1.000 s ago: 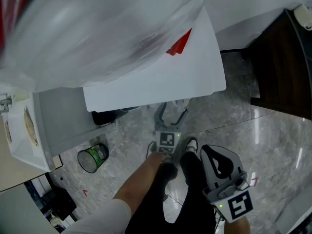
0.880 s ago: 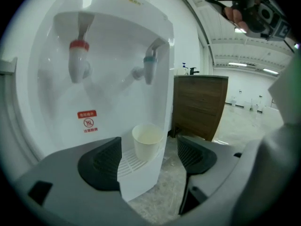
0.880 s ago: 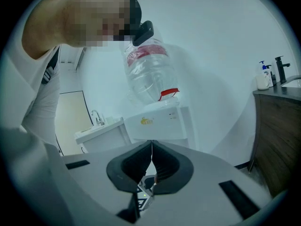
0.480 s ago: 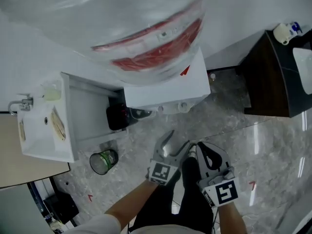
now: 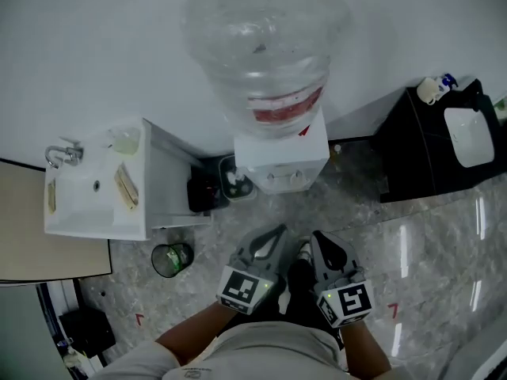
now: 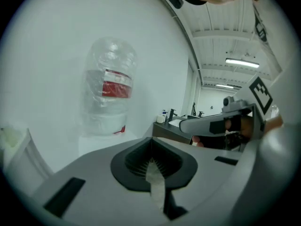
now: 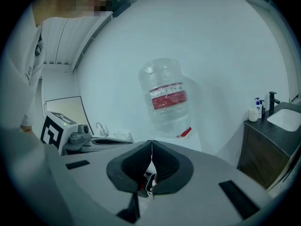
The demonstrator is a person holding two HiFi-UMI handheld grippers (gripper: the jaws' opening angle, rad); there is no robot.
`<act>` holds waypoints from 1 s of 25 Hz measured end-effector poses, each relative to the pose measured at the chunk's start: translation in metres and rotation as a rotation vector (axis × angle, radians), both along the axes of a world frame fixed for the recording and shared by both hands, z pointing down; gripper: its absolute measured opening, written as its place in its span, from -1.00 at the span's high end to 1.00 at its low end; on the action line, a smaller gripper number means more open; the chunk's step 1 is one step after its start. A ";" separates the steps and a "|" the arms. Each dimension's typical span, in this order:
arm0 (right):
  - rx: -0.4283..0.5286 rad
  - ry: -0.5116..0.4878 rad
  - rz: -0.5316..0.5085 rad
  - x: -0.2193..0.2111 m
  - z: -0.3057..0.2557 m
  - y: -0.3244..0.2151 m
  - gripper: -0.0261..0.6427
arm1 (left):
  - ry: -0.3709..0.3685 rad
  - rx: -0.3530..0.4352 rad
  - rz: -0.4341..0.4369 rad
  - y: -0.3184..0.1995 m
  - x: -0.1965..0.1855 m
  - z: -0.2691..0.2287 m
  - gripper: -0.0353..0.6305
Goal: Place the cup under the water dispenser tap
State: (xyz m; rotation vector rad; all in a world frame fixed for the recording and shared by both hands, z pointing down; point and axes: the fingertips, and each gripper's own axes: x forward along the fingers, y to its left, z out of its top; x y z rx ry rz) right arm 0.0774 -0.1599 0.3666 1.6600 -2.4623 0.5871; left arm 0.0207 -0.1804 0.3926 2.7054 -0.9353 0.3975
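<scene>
things: one water dispenser (image 5: pixel 281 161) carrying one bottle (image 5: pixel 261 46), one sink unit (image 5: pixel 95 204), one dark cabinet (image 5: pixel 412 165), one bin (image 5: pixel 172 258), plus left gripper (image 5: pixel 273 234) and right gripper (image 5: pixel 318 240)
dispenser: standing at the wall between sink unit and cabinet; cup, can't make one out tbh
change: left gripper's fingers were gaping half a second ago
fingers: both pairs are sitting fully closed now, gripping nothing
</scene>
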 end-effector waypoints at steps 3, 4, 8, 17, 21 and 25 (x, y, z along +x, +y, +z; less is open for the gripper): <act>0.011 -0.004 0.011 -0.007 -0.024 0.011 0.87 | 0.008 -0.030 0.010 0.016 -0.003 -0.030 0.88; 0.012 -0.004 0.014 -0.009 -0.031 0.015 0.87 | 0.019 -0.041 0.010 0.020 -0.003 -0.040 0.88; 0.025 -0.004 0.026 -0.016 -0.056 0.027 0.87 | 0.073 -0.060 0.007 0.029 -0.005 -0.084 0.88; 0.096 0.049 -0.004 -0.028 -0.102 0.029 0.87 | 0.090 0.009 0.023 0.038 -0.007 -0.130 0.88; 0.112 0.060 -0.006 -0.031 -0.108 0.027 0.87 | 0.098 0.029 0.014 0.036 -0.011 -0.136 0.88; 0.112 0.073 -0.016 -0.033 -0.108 0.028 0.87 | 0.105 0.031 0.005 0.038 -0.013 -0.138 0.88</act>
